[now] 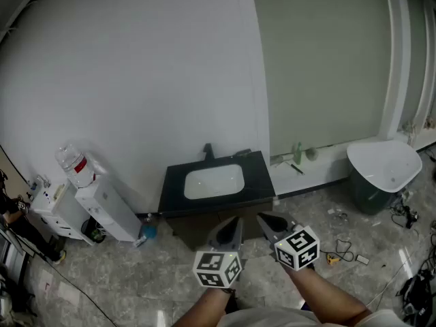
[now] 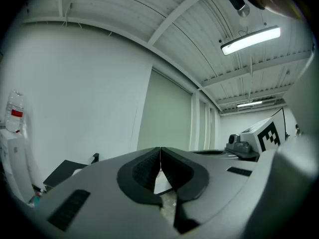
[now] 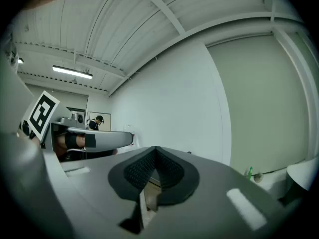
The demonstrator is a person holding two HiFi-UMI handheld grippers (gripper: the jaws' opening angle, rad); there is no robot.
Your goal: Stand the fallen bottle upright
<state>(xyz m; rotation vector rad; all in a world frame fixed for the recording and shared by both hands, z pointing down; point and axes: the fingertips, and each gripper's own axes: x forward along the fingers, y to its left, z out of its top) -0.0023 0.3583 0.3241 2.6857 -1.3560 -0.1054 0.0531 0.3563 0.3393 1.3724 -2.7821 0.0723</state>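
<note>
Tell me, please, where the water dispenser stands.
In the head view, the water dispenser stands at the left, against the white wall, left of the black sink counter.

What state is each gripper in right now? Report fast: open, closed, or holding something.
Left gripper: closed, jaws together, nothing held.
Right gripper: closed, jaws together, nothing held.

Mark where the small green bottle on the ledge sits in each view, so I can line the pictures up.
Head view: the green bottle is right of centre, on the white ledge beside the black sink counter.
Left gripper view: not in it.
Right gripper view: the green bottle is low on the right, at the foot of the green panel.
Shared landmark: the pale green wall panel, which meets the white wall in all three views.
</note>
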